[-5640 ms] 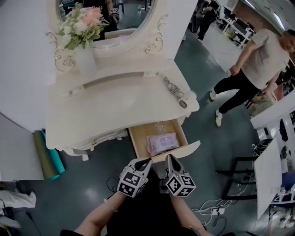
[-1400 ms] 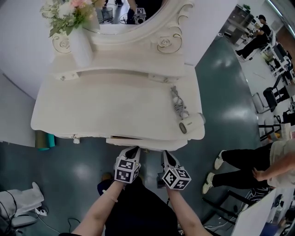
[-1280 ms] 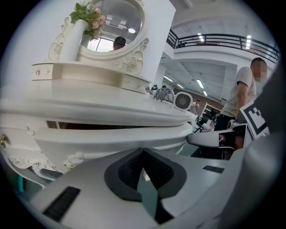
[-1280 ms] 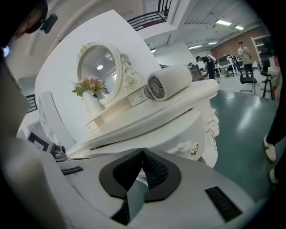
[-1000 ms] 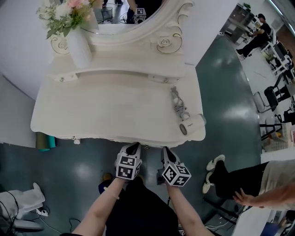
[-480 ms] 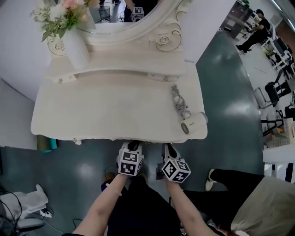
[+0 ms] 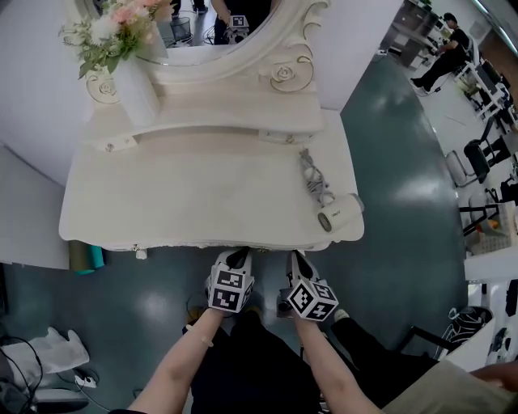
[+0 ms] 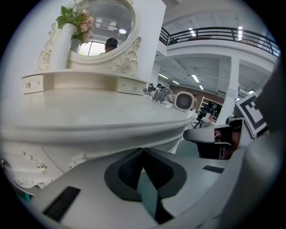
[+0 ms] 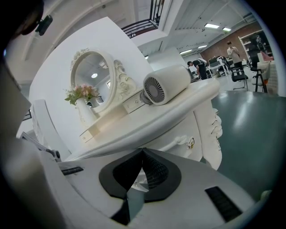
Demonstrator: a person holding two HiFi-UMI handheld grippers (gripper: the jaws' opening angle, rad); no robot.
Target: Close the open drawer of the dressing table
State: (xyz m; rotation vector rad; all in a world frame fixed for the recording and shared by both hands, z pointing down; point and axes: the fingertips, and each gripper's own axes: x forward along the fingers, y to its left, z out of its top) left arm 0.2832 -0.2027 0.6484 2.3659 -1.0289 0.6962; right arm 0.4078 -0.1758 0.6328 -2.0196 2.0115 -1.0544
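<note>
The dressing table (image 7: 202,202) fills the upper half of the head view. The drawer is hidden there under the front edge of the tabletop (image 7: 186,194), at 12 o'clock from both tools. The left hand-held gripper (image 7: 237,255) and the right hand-held gripper (image 7: 297,259) are side by side, with their tips just at this edge. Whether they touch the wood, I cannot tell.

In the left gripper view the left hand-held gripper (image 8: 142,151) has its jaws pressed together with nothing between them. The right hand-held gripper (image 9: 142,151) in its own view is closed in the same way. Just behind it a white carved front panel (image 9: 178,139) with a small gilt handle (image 9: 191,143) sits under the tabletop. I cannot tell whether this is the drawer's own front.

A hair dryer (image 7: 340,213) lies at 1 o'clock from the right hand-held gripper. A vase (image 7: 137,93) of flowers (image 7: 113,28) stands at 11 o'clock, and the mirror (image 7: 202,24) is cut off by the top border.
</note>
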